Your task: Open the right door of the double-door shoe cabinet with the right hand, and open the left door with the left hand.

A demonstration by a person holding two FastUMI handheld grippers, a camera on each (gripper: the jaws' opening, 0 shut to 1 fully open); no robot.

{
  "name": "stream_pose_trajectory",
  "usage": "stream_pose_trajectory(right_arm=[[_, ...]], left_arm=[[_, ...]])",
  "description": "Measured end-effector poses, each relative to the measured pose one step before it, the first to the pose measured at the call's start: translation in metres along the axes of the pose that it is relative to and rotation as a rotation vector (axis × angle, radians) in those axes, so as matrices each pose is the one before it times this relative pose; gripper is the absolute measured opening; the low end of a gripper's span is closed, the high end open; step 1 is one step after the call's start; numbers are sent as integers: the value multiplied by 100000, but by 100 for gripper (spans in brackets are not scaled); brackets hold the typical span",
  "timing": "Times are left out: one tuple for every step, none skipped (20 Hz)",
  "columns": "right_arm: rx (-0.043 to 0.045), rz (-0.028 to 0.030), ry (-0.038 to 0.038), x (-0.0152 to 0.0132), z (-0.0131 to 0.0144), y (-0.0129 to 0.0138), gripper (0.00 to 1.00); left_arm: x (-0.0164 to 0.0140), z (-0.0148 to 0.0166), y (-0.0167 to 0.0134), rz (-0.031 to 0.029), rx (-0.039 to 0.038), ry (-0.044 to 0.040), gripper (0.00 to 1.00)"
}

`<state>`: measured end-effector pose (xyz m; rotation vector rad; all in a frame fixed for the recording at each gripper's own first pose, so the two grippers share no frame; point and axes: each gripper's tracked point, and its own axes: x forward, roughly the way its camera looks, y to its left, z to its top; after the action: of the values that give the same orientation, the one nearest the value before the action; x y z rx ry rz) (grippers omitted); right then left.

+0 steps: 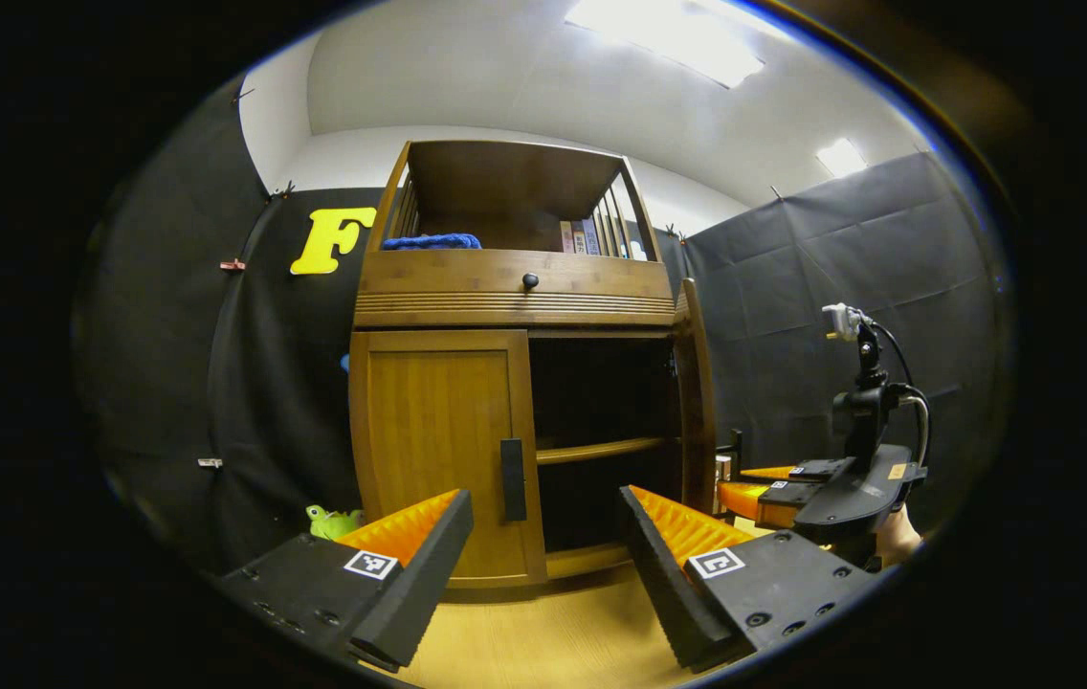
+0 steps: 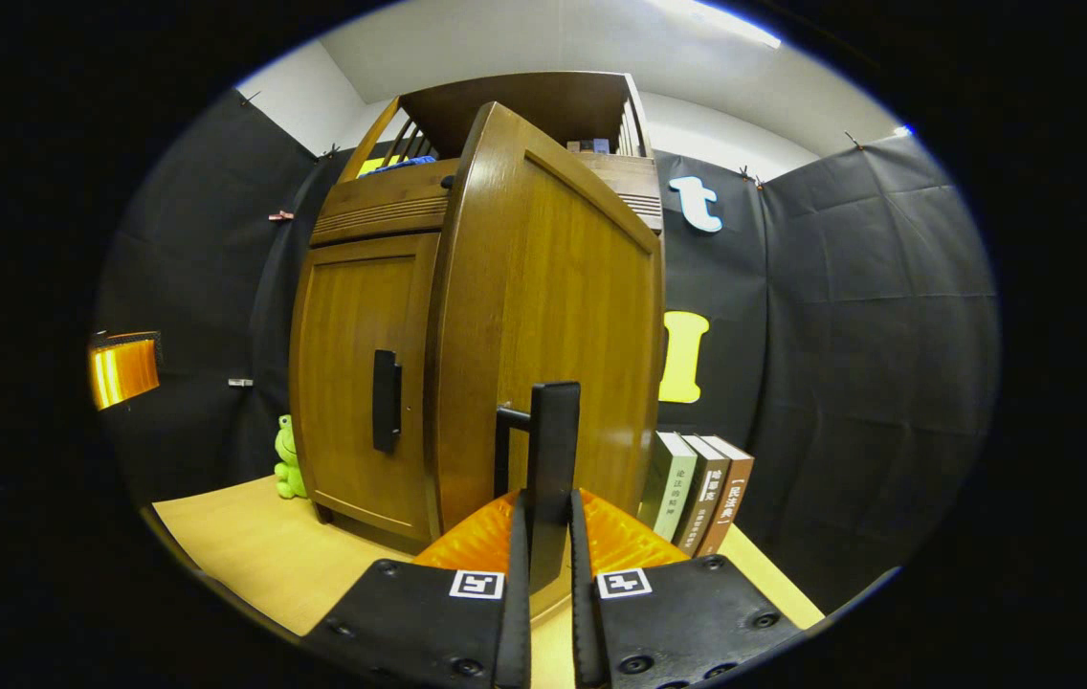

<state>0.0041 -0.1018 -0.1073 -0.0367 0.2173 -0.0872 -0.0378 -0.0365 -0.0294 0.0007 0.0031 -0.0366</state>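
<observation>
Booth with black cloth walls and bright ceiling panels

Black cloth wall (image 1: 811, 316) hangs off beyond the jaws on all sides, white ceiling (image 1: 524, 86) with light panels (image 1: 668, 43) way above them, pale wood floor (image 1: 553, 641) right underneath.

Right door handle (image 2: 553, 450) has its lower end hidden betw. the right gripper's (image 2: 543, 574) fingers, book spines (image 2: 701, 488) beyond fingertips too small to read, cabinet interior (image 1: 601, 392) dark.

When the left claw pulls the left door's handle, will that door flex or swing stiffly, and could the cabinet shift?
The left door looks like solid framed wood, so it probably swings rigidly. Its handle is a slim bar, likely an easy grip. The cabinet looks tall and loaded, so it will probably stay put.
</observation>
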Motion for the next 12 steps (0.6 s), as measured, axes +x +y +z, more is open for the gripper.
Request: stream_pose_trajectory(right_arm=[[-901, -1679, -246, -374, -32, -807, 16], [-740, -1688, -225, -208, -1, -582, 20], [-603, -1532, -155, -211, 30, -631, 20], [-762, -1672, -25, -189, -15, -757, 20], [-1261, -2203, 234, -208, -80, -832, 15], [-1243, -2407, 129, -148, -69, -865, 20], [-964, -2386, 84, -6, -100, -961, 19], [-427, -1709, -236, -252, 114, -702, 19], [-217, -1907, -392, -142, 11, -956, 24], [1157, -355, 266, -24, -50, -670, 13], [2531, 676, 714, -47, -148, -413, 5], [1526, 228, 706, -16, -151, -275, 10]], left_arm=[[29, -96, -279, -444, 1, 474, 94], [118, 8, -335, -607, 96, 465, 94], [153, 104, -291, -567, 96, 349, 94], [108, -291, -259, -440, 20, 246, 95], [97, -158, -198, -403, 1, 63, 94], [129, -101, -108, -281, -14, 146, 94], [169, -70, -231, -155, -87, 131, 94], [204, -278, -116, -155, -8, 108, 95], [432, -211, 39, 110, -111, 356, 95], [544, -168, 0, 295, -248, 556, 95], [449, -285, -43, 309, -399, 628, 95], [485, -487, 50, 252, -479, 615, 95]])
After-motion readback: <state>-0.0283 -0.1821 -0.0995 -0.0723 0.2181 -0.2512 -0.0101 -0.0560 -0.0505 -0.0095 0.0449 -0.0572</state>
